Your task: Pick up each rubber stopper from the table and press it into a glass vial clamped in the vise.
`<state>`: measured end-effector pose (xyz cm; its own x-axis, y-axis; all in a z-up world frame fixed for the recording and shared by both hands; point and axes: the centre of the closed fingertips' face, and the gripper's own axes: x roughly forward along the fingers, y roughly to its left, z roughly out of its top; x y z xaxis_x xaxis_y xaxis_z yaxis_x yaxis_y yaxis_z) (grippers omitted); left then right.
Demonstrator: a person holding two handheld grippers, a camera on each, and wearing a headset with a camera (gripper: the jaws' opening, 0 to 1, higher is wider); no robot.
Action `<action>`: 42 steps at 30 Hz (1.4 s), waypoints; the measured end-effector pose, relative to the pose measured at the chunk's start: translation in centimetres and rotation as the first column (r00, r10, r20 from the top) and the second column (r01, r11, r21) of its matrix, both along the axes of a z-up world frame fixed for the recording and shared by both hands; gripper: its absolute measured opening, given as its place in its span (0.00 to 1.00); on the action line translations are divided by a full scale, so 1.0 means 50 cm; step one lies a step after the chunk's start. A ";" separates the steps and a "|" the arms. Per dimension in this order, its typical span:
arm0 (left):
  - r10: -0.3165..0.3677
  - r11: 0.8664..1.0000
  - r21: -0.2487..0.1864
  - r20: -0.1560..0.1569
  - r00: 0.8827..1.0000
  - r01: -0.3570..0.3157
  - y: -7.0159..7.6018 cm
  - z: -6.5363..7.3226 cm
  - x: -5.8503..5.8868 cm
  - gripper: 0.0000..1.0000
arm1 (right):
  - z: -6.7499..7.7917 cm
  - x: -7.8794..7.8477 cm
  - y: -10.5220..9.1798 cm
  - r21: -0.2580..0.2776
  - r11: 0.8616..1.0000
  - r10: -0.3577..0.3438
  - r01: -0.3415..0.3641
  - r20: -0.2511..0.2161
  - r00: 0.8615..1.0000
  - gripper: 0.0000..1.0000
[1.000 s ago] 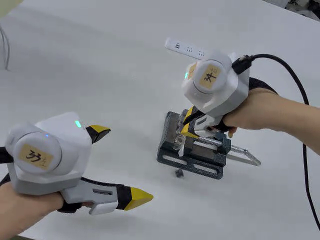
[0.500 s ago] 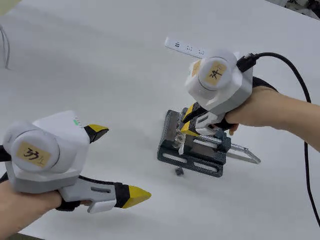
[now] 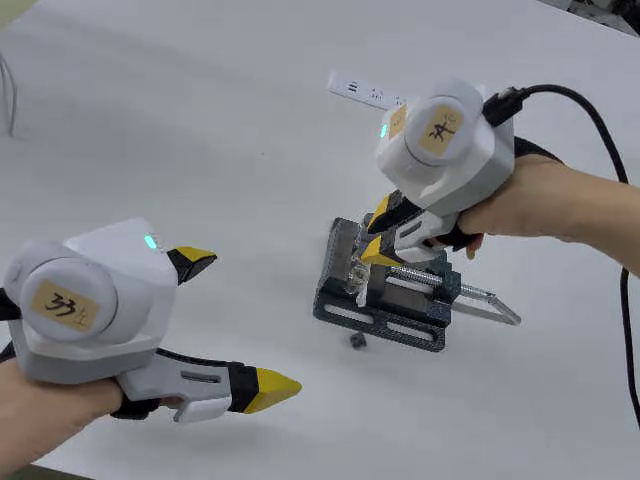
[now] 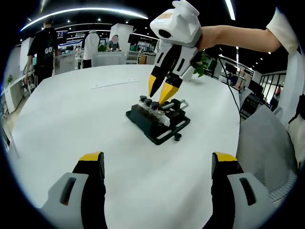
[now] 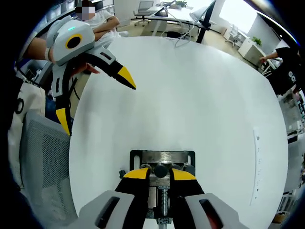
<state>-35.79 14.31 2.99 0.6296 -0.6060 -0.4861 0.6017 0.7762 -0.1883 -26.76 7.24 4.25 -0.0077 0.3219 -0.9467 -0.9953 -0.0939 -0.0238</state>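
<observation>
The right gripper (image 3: pixel 375 233), white-bodied with yellow-tipped black jaws, hangs right of centre in the head view. Its jaws are narrow with a small gap, and the tips are just over the clear glass vials (image 3: pixel 357 276). At the bottom of the right gripper view, a dark round rubber stopper (image 5: pixel 160 170) sits between those tips. I cannot tell whether they pinch it or merely flank it. The vials stand clamped in the dark metal bench vise (image 3: pixel 385 312). A small grey loose stopper (image 3: pixel 358 342) lies on the white table (image 3: pixel 200 130), just beside the vise's base and below it in the frame. At lower left, the left gripper (image 3: pixel 240 325) is spread wide and empty, well apart from the work.

The likeliest trouble is an off-centre push. If the tips bear on one edge, the stopper could cock in the neck or squirt out sideways (rubber on glass is slippery). A hard slanted load could chip the rim. The loose stopper sits low against the vise base, so a jaw coming for it may strike the metal first and flick it away.
</observation>
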 end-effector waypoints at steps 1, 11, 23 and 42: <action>-0.002 1.000 0.001 -0.001 1.000 0.002 0.000 0.000 0.000 0.92 | 0.005 0.002 -0.002 0.001 1.000 -0.001 0.001 -0.019 1.000 0.11; -0.005 1.000 0.003 -0.002 1.000 0.005 0.000 0.003 0.006 0.92 | 0.001 0.020 -0.016 -0.020 1.000 -0.021 0.020 -0.071 0.997 0.00; -0.009 1.000 0.003 -0.016 1.000 0.009 0.001 -0.006 0.009 0.92 | -0.014 0.007 -0.011 -0.033 0.999 0.002 -0.005 -0.097 0.995 0.00; -0.016 1.000 -0.004 -0.027 1.000 0.016 -0.002 -0.008 0.012 0.91 | -0.017 0.019 -0.009 -0.056 0.998 0.026 -0.030 -0.080 0.996 0.00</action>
<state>-35.17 14.20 2.61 0.6066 -0.6175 -0.5008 0.6084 0.7660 -0.2076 -25.80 6.81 3.38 -0.0913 0.2656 -0.9597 -0.9908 -0.1207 0.0609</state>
